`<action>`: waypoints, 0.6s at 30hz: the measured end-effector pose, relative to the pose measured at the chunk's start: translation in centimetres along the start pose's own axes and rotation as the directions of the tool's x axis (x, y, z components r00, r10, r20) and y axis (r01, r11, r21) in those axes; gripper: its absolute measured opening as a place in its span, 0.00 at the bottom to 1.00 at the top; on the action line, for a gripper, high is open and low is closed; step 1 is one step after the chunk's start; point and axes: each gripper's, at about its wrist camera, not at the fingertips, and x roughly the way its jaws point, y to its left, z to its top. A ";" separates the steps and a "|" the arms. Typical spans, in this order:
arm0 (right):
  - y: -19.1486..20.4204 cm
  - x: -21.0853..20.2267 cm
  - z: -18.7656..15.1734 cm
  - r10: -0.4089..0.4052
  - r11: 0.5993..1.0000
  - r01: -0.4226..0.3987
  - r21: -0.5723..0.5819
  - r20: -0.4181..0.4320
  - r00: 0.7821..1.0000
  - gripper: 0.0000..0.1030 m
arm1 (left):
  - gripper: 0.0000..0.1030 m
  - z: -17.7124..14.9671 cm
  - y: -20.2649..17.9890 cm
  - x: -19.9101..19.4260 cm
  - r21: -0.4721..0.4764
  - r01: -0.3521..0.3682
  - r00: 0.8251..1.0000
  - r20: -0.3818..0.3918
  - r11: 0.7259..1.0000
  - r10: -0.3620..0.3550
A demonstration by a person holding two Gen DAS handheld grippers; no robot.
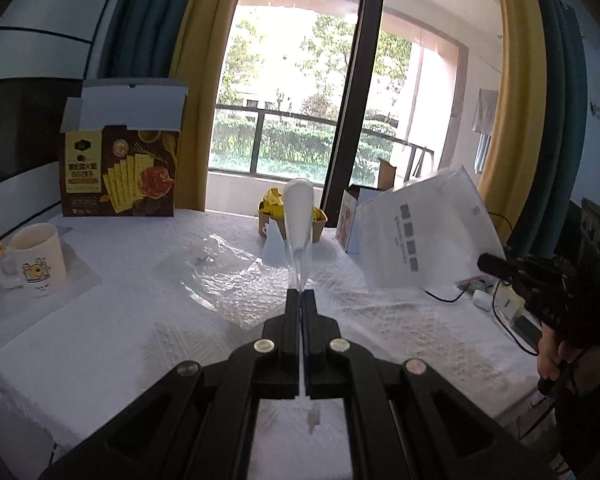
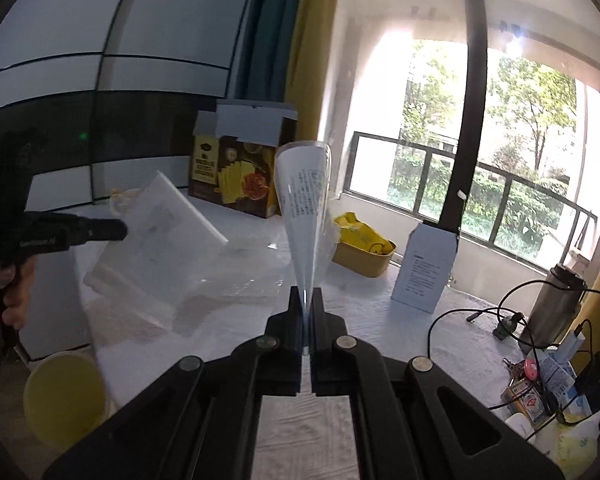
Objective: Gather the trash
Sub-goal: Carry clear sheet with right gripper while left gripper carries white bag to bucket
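A: Both hand-held grippers — left hand-held gripper (image 1: 301, 294), right hand-held gripper (image 2: 307, 294) — are clamping the plastic bag (image 1: 424, 232), lifting it above the counter (image 1: 100, 320).

B: It's risking knocking the cracker box (image 1: 120, 168) behind, or slipping out.

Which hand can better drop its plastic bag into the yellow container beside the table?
Probably left: its hand-held gripper holds its bag on the yellow container's side; the right one is over the table.
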 end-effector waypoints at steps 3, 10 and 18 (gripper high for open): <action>1.3 -1.8 -0.7 0.008 1.000 -0.008 0.004 0.012 1.000 0.02 | 0.00 -0.3 -0.2 -2.0 0.004 -0.009 1.000 0.024 1.000 0.009; 4.2 -4.1 -2.7 0.055 0.998 -0.055 0.010 0.022 0.998 0.02 | 0.00 -1.0 -0.3 -5.4 -0.004 -0.003 0.999 0.037 1.000 0.004; 6.6 -5.8 -4.5 0.119 0.992 -0.120 0.029 0.028 0.992 0.02 | 0.00 -2.9 -0.5 -9.0 -0.004 -0.033 0.998 0.046 0.999 0.033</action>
